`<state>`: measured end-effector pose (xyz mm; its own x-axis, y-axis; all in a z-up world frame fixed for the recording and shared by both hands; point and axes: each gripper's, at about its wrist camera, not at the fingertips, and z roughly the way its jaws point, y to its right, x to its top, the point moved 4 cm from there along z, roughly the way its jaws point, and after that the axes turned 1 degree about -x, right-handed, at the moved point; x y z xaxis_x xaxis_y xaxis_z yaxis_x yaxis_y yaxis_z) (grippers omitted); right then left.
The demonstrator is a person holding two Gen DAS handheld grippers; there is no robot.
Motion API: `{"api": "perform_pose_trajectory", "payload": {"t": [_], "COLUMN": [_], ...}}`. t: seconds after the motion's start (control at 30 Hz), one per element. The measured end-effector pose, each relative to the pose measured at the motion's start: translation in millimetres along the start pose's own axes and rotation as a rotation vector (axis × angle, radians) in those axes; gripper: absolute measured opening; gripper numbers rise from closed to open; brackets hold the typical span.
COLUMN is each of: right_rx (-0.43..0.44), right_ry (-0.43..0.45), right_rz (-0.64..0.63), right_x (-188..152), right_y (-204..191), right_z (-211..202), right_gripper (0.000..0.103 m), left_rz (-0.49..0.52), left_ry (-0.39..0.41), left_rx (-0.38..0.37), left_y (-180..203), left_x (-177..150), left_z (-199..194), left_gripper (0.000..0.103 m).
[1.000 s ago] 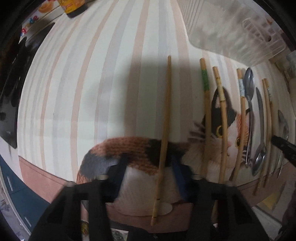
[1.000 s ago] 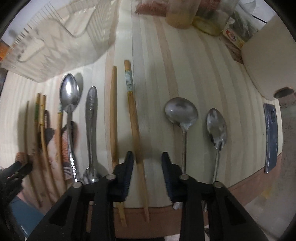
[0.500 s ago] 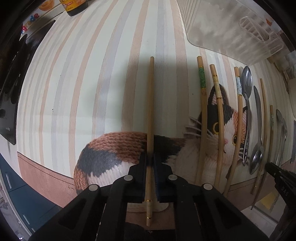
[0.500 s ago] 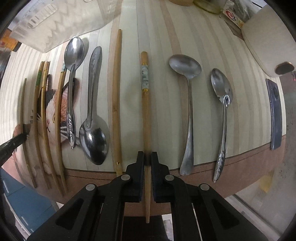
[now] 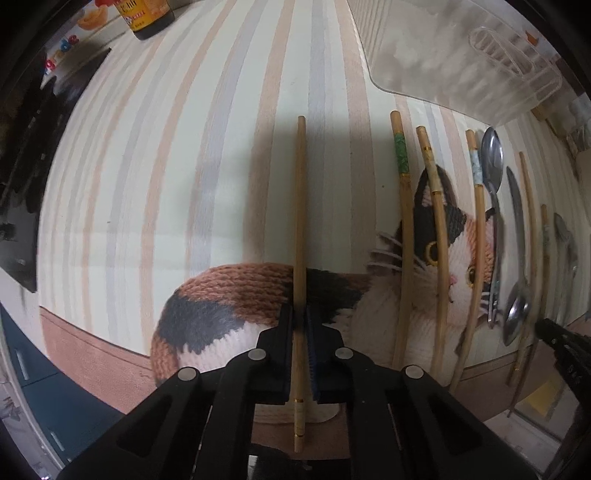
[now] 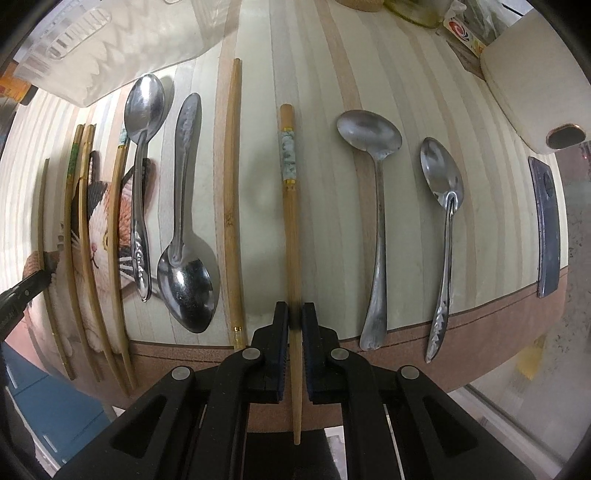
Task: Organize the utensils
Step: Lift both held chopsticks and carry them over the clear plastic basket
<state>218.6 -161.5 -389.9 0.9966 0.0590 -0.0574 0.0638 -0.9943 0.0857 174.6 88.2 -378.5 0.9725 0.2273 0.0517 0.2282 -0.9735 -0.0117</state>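
My left gripper (image 5: 300, 317) is shut on a plain bamboo chopstick (image 5: 300, 206) that points away over the striped cat-print mat (image 5: 184, 166). My right gripper (image 6: 294, 314) is shut on a chopstick with a pale green band (image 6: 290, 206). Left of it lie a plain chopstick (image 6: 232, 192) and two steel spoons (image 6: 142, 155) (image 6: 184, 236); right of it lie a ladle-like spoon (image 6: 373, 192) and another spoon (image 6: 445, 221). Several more chopsticks (image 5: 404, 229) lie in a row on the cat picture.
A clear plastic utensil rack (image 5: 461, 55) lies at the far right of the mat, also seen in the right wrist view (image 6: 110, 40). A dark sauce bottle (image 5: 146, 14) stands at the far edge. A grey flat bar (image 6: 546, 225) and a white container (image 6: 535, 74) sit at right. The mat's near edge overhangs.
Both grippers were open a second ago and have closed, each on a chopstick. Both views have pulled back and risen a little since.
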Motion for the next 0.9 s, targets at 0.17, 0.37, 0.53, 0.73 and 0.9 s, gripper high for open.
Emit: {"api": "perform_pose_trajectory", "payload": {"t": [0.17,0.37,0.53,0.73,0.9], "right_rx": [0.037,0.093,0.150,0.234,0.333], "right_ry": [0.025,0.113,0.195,0.287,0.323], "right_rz": [0.029,0.042,0.060,0.046,0.025], "right_x": [-11,-15,-10,28,90], "right_y": [2,3,8,12,-3], "right_z": [-12,-56,-104,-160,-200], "right_gripper": [0.007,0.007,0.007,0.007,0.007], "left_rz": [-0.012,-0.031,-0.041,-0.021,-0.005], "left_ry": [0.047,0.146,0.250,0.364,0.389], "left_rx": [0.014,0.009,-0.030,-0.121,-0.216], "left_y": [-4,-5,-6,7,24], "left_x": [-13,-20,-10,33,87], "left_z": [-21,-75,-134,-208,-243], "left_gripper": [0.004,0.004,0.004,0.004,0.004]}}
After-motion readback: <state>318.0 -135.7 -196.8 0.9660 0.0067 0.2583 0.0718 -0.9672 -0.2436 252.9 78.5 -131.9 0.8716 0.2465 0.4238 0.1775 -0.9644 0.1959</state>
